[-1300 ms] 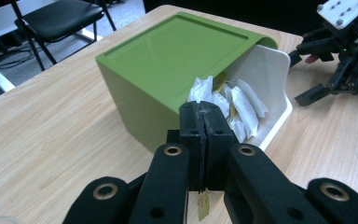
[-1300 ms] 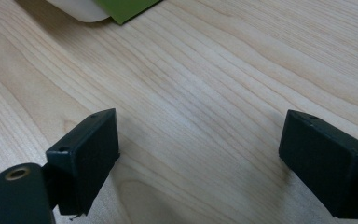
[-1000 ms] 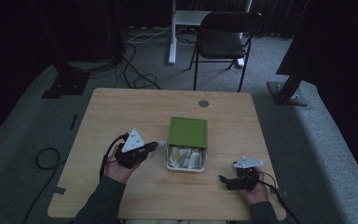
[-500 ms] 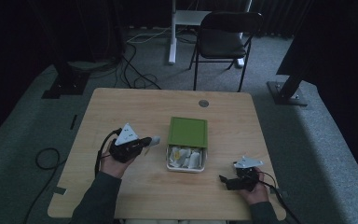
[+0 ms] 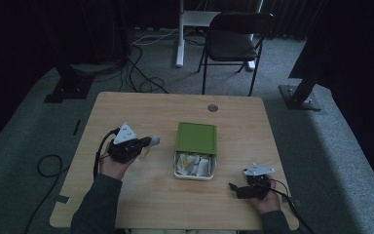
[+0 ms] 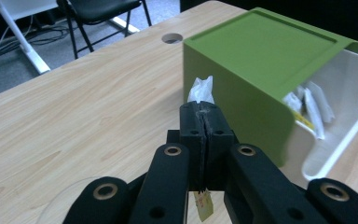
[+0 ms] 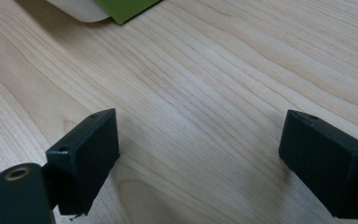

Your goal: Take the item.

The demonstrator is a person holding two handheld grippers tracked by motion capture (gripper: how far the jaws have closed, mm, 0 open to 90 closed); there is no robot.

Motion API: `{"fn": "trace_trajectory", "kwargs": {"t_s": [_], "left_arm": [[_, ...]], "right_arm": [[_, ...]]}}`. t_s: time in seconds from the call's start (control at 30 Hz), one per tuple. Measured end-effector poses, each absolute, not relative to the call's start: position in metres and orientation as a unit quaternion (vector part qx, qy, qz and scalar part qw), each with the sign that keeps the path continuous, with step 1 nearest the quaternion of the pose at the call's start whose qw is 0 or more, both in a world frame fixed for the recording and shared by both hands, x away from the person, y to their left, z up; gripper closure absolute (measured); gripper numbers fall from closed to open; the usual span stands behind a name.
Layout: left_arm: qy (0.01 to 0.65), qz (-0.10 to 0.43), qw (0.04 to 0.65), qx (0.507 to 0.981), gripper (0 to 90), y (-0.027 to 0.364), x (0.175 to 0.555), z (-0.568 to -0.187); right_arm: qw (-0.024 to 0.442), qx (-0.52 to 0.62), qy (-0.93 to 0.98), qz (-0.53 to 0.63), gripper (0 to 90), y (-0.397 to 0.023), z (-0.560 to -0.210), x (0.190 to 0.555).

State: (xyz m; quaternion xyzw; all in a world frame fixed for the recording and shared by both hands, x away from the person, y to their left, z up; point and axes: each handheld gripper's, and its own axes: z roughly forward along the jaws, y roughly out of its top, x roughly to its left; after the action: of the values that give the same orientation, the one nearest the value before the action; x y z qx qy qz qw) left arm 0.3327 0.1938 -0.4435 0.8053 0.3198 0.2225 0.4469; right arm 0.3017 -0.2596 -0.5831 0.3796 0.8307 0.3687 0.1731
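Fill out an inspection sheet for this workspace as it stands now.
Surface: wooden table, round hole at far edge.
Job's things: white box with green lid half covering it, packets inside; one small white packet in the left gripper.
Clutter: nothing seen.
Grippers: left gripper shut on the packet; right gripper open, above bare wood.
Cables: floor cables; one trails from each gripper.
Surroundings: black chair, dark stands.

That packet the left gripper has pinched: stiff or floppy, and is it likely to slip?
Probably floppy and light: the packet is thin crinkled white film, and its free end pokes up wrinkled past the shut left gripper. Slip seems unlikely, since the jaws meet flat on it and part of it hangs out below them. It may crease or tear if tugged.
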Motion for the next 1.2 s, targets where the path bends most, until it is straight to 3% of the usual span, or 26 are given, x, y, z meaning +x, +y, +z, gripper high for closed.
{"fn": "trace_trajectory", "kwargs": {"t_s": [0.57,1.2], "left_arm": [[0.351,0.255,0.441,0.786,90.0,0.222,0.343,-0.433],[0.384,0.265,0.426,0.775,90.0,0.242,0.348,-0.453]], "right_arm": [[0.173,0.380,0.831,0.369,11.5,-0.260,-0.583,0.302],[0.173,0.380,0.830,0.369,11.4,-0.260,-0.583,0.302]]}}
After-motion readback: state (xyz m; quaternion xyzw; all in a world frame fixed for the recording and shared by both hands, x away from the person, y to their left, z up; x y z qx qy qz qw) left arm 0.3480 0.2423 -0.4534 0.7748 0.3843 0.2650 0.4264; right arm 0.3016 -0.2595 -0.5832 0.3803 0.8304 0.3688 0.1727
